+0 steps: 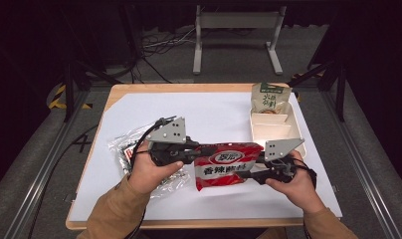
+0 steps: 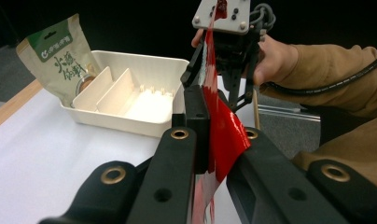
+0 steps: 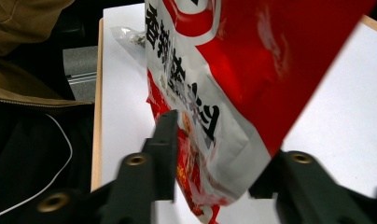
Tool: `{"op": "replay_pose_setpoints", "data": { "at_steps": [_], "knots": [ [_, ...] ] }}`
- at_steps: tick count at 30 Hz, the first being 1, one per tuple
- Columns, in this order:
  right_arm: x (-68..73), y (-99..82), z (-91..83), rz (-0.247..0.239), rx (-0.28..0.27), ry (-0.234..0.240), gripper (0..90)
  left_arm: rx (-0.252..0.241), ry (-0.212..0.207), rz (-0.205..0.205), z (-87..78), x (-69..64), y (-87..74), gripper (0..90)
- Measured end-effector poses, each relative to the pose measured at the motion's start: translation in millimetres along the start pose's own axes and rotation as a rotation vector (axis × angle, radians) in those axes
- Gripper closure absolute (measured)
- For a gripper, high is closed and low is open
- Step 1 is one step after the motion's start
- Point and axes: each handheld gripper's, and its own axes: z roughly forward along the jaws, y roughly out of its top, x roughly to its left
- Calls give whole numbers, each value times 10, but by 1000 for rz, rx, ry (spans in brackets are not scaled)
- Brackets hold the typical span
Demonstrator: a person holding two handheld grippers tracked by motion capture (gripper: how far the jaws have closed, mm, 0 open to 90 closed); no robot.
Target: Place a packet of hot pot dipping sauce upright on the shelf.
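Red bag [image 1: 228, 164] is off the bench [image 1: 214, 112], held between your left tongs [image 1: 195, 152] and right tongs [image 1: 253, 169], both clamped on its ends. Green bag [image 1: 269, 98] already stands in the tray [image 1: 298, 134], far right. Likely left: red bag into a free slot; clear bag [image 1: 120, 149] waits, near left.

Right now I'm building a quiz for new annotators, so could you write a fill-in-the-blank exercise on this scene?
1. Both hand-held grippers, the left hand-held gripper and the right hand-held gripper, are shut on the ____ snack bag.
2. The green pouch stands in the far end of the white ____ tray.
3. A clear plastic packet lies beside the person's ____ hand.

Missing words: red; divided; left
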Motion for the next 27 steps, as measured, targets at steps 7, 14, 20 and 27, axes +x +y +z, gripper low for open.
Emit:
{"op": "replay_pose_setpoints", "data": {
  "at_steps": [7,14,20,27],
  "knots": [
    [-19,-1,34,-46,6,25,827,-5,11,-9,-14,18,-13,900],
    [-3,26,33,-23,5,18,856,-16,35,-22,-30,53,-34,897],
    [-4,37,10,6,-10,30,865,-40,40,-46,-56,77,-49,862],
    [-8,47,-31,17,-7,31,871,-63,65,-90,-84,93,-59,638]
  ]
}}
